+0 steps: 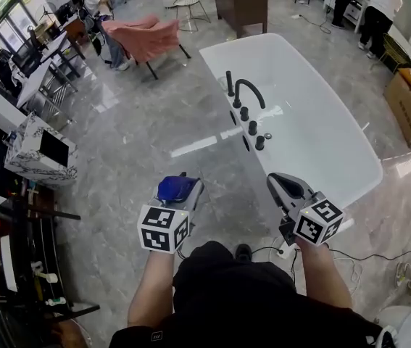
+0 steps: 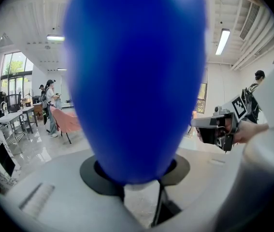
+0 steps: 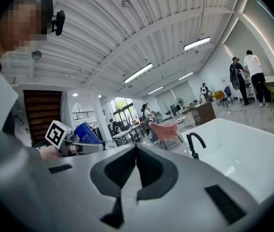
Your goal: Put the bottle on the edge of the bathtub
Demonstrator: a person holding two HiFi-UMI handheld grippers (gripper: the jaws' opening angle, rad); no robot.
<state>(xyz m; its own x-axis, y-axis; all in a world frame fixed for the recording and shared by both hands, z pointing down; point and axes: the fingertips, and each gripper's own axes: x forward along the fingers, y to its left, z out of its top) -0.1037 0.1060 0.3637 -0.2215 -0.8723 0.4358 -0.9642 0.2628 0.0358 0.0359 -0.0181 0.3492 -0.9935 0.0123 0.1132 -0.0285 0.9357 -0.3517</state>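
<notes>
A person stands just short of the white bathtub (image 1: 216,67). The left tool (image 1: 181,194) clamps a blue bottle (image 2: 136,81), not yet over the tub; the right tool (image 1: 286,185) is pinched together, empty. Best carried forward upright to the flat rim near the black tap (image 1: 247,89).

Head view looks steeply down on the white oval bathtub (image 1: 335,143). Right gripper view shares it, low and level.

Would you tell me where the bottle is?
Head view, lower left of centre: the bottle is held in the left gripper, over the floor left of the bathtub.
</notes>
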